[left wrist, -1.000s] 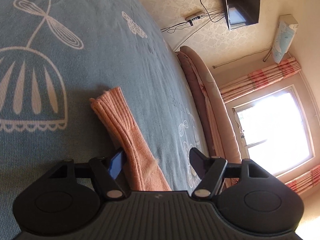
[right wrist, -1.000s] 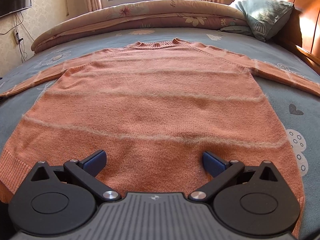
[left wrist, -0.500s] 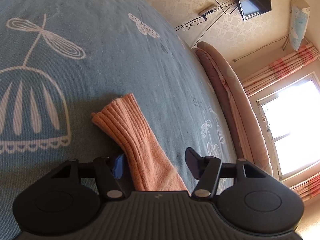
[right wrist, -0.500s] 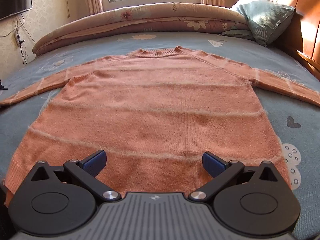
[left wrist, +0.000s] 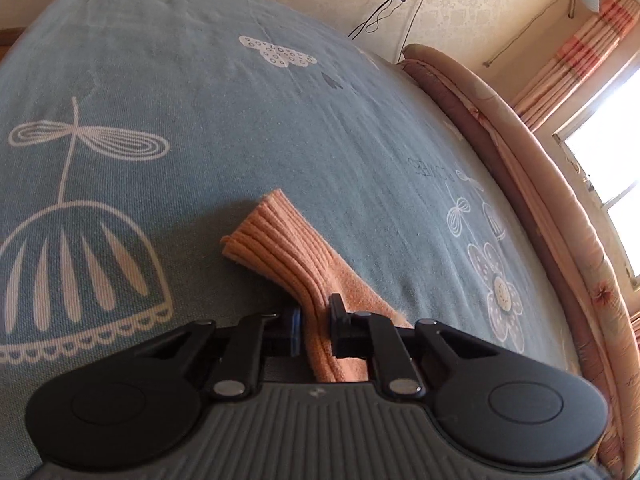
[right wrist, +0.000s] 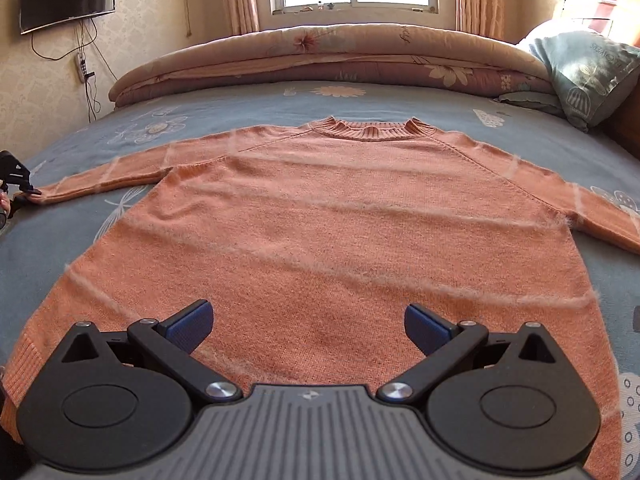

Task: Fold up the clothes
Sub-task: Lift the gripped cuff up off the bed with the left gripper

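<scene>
The left gripper (left wrist: 315,330) has just closed and now clamps the ribbed cuff (left wrist: 276,246) of the orange knitted sweater's (right wrist: 320,240) left sleeve. The right gripper (right wrist: 306,326) hangs with jaws spread, empty, over the hem. The sweater lies flat, face up, sleeves outstretched on the blue patterned bedspread (right wrist: 248,100). Judged soft, light and stretchy; cuffs, hem and shoulder seams offer the firmest hold.

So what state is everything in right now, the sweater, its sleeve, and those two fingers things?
Sweater: spread flat on the bed, not yet folded.
Sleeve cuff: pinched, partly raised off the bedspread.
Left gripper: fingers just closed, shut on the sleeve.
Right gripper: open, empty, above the hem.
</scene>
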### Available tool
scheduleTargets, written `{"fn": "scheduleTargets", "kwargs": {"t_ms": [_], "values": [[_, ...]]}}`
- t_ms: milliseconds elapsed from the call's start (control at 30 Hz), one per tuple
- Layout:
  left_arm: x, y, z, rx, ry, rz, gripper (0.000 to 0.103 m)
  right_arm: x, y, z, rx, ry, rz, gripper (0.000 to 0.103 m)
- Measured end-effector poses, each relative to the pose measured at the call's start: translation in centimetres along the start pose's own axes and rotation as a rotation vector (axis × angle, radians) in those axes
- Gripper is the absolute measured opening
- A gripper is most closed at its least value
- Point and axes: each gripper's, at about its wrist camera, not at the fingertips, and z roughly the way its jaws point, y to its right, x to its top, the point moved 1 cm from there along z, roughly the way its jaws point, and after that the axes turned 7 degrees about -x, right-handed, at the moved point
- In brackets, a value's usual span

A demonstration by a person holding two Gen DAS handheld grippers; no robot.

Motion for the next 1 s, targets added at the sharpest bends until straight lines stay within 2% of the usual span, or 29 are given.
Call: {"fn": "scheduleTargets", "kwargs": {"t_ms": [67,167,300,433,700,1000], "values": [[0.2,1.4,-0.7,0.006,0.001,0.037,0.01,0.4,0.0,-0.6,0.017,0.03,-0.008,0.103],[0.7,3.8,-2.3,-0.024,0.014,0.079,0.008,0.4,-0.1,-1.1,0.022,0.046,-0.032,0.103],[0.7,7.9,-4.3,-0.063,0.019,0.163,0.008,0.6,0.5,-0.9,-0.005,0.022,-0.025,0.103],[0.2,12.8,-6.0,-0.113,0.017,0.269,0.008,0.9,1.7,-1.0,0.0,0.003,0.038,0.103],[-3.1,22.2,-8.3,-0.216,-0.009,0.464,0.007,1.2,3.7,-2.1,-0.007,0.019,0.08,0.103],[-8.2,30.0,-9.2,-0.318,-0.068,0.596,0.007,0.9,6.2,-2.7,-0.021,-0.001,0.146,0.103]]}}
